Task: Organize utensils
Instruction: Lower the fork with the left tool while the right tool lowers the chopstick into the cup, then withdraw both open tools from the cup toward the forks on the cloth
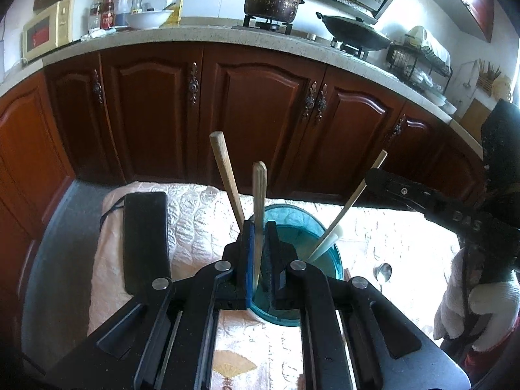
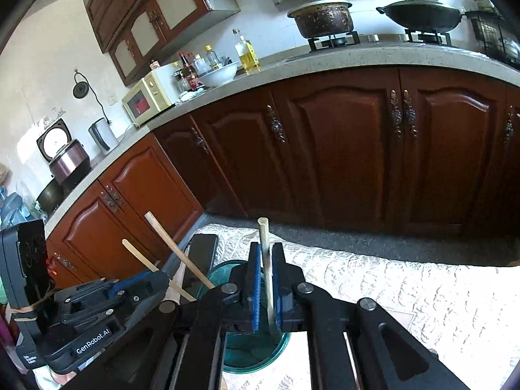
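Quilted white cloth [image 1: 201, 214] covered the low surface in the lower half of both views, with a teal cup [image 1: 328, 253] standing on it. At the bottom centre of the left wrist view the left gripper [image 1: 260, 250] had its jaws narrow, a flat wooden stick [image 1: 259, 201] upright between the blue pads with a thin gap on its right side; whether the pads pressed it could not be told. Its lower end dropped into the cup. At the bottom centre of the right wrist view the right gripper [image 2: 267, 279] stood slightly parted around a pale round-handled utensil [image 2: 266, 260], gaps showing on both sides. A wooden handle [image 1: 227, 175] and a white spoon [image 1: 344, 208] also leaned in the cup. A black phone [image 1: 146, 240] lay left of the cup, a metal spoon [image 1: 383, 272] to the right. Beyond the cloth's far edge ran grey floor [image 2: 373, 237], then dark wood cabinets [image 1: 260, 107].
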Demonstrator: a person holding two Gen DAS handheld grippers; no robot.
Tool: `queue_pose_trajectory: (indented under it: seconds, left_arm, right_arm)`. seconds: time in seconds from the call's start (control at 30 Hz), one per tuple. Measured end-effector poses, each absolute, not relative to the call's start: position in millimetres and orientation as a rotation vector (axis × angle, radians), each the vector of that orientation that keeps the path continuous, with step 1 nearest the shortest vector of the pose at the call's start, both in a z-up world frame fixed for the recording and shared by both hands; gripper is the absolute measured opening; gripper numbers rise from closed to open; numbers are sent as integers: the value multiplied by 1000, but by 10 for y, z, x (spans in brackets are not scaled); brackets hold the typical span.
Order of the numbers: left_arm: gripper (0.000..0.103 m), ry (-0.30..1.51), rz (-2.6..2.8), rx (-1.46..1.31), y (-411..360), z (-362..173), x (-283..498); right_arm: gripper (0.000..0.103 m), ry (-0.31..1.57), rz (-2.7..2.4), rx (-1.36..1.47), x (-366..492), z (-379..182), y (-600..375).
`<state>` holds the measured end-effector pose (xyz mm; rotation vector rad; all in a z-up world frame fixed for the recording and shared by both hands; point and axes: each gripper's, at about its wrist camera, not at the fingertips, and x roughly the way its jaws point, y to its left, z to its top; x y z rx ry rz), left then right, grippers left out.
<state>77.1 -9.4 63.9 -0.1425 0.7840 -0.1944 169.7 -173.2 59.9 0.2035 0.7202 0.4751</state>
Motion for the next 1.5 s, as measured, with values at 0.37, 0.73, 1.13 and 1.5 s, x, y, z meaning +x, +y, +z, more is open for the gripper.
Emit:
queue_pose_trajectory:
  seconds: [0.37,0.73,1.13,1.5]
  left_arm:
    - [41,738,-176,-125,-101,735,510]
    - [45,700,-148,-64,-265,765,192]
    - [56,688,-181,-47,-478,793,-84]
    - [56,681,-212,-20,-647,793,-304]
  right_arm:
    - [34,744,473,197,1422,496,-1836]
    - [37,720,417,155,986,530,-1935]
    - [43,681,358,133,453,651,-2132]
    - [44,686,308,128,148,635,-2342]
